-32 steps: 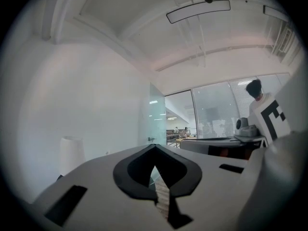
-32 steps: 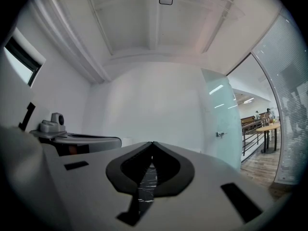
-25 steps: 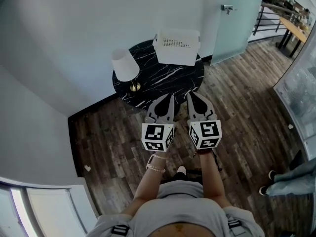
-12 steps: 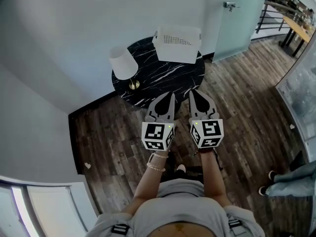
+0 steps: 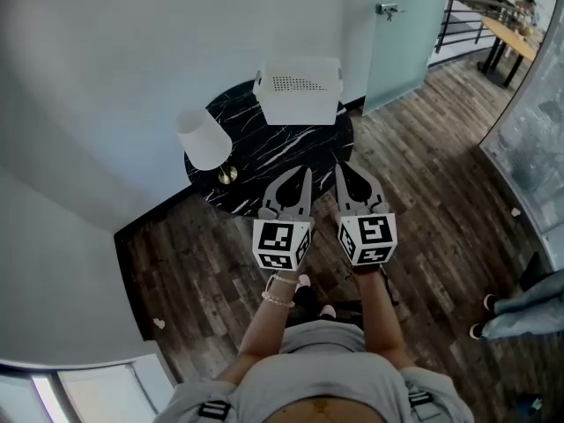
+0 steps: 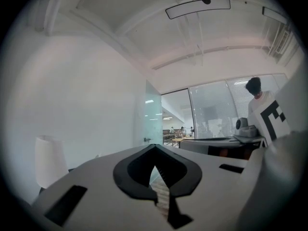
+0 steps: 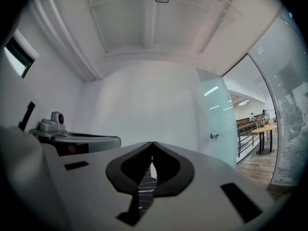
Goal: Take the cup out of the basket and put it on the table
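Observation:
A white basket [image 5: 298, 91] with perforated sides stands at the far edge of a round black marble table [image 5: 291, 148]. No cup shows; the basket's inside is hidden from here. My left gripper [image 5: 306, 174] and right gripper [image 5: 337, 167] are held side by side over the table's near edge, both shut with nothing in them. In the left gripper view the jaws [image 6: 154, 147] meet at their tips. The right gripper view shows its jaws [image 7: 152, 143] closed the same way, with the marble top behind the slit.
A lamp with a white shade [image 5: 203, 138] stands on the table's left side. White walls run behind and to the left. A frosted glass door [image 5: 401, 33] is at the back right, and another person's legs [image 5: 520, 311] stand on the wood floor at the right.
The table, basket and lamp have slid left in the head view. Both grippers remain shut and side by side, now closer to the table's near edge.

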Tool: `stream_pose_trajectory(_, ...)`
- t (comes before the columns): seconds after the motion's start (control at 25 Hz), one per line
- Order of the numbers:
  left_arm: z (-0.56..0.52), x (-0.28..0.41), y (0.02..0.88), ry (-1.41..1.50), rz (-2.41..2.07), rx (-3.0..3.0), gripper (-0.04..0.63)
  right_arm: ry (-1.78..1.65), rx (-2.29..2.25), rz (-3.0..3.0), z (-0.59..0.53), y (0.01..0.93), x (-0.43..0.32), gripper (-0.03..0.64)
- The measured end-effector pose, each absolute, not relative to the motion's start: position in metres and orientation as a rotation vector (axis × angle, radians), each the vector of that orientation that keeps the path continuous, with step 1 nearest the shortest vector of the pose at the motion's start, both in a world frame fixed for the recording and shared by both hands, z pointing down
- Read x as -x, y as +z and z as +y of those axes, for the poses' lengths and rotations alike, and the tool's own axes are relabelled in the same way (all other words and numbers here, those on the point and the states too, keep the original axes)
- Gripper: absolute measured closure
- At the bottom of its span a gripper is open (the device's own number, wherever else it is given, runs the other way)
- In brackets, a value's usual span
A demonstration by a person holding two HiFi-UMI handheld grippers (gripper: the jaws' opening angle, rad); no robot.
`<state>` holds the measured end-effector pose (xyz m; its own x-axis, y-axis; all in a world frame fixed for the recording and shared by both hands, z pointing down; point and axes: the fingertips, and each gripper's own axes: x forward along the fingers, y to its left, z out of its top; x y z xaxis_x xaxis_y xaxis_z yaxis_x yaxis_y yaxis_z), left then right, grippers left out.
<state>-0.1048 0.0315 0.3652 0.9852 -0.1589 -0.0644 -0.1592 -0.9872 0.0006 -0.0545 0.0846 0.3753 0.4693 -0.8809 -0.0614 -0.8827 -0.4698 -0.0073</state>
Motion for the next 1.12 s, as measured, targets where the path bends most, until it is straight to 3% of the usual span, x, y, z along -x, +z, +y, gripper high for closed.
stream_pose_trajectory(1.12, -0.065, 0.022, 0.378, 0.064, -0.022, 3.161, 0.591, 0.034, 2.791, 1.382, -0.011, 0.392, -0.013, 0.609)
